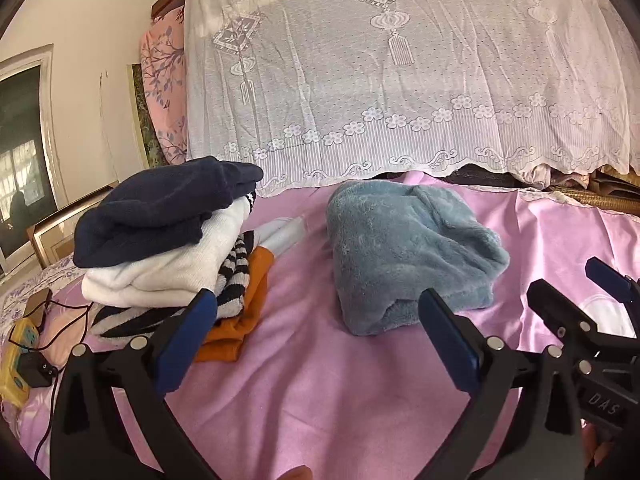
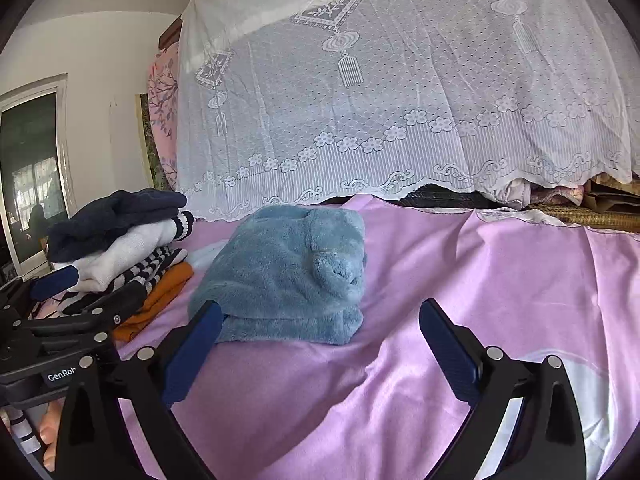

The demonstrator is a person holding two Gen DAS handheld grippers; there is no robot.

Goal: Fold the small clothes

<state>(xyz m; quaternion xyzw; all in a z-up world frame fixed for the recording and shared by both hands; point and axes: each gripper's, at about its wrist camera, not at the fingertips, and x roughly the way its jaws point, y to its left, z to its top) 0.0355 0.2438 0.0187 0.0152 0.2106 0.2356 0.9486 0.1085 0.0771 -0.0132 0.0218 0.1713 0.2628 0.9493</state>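
Left gripper [image 1: 316,308] and right gripper [image 2: 320,316]: jaws spread wide, nothing between them. The folded blue fleece garment [image 2: 288,272] lies on the pink sheet [image 2: 480,280], beside the stack of folded clothes [image 1: 168,248].

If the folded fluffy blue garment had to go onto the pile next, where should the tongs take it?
Grip the folded fluffy blue garment at its thick near folded edge, low down, coming in level from the front over the pink sheet. Probably one set of tongs per near corner: the layers stack there, so pinching them together should keep the fold.
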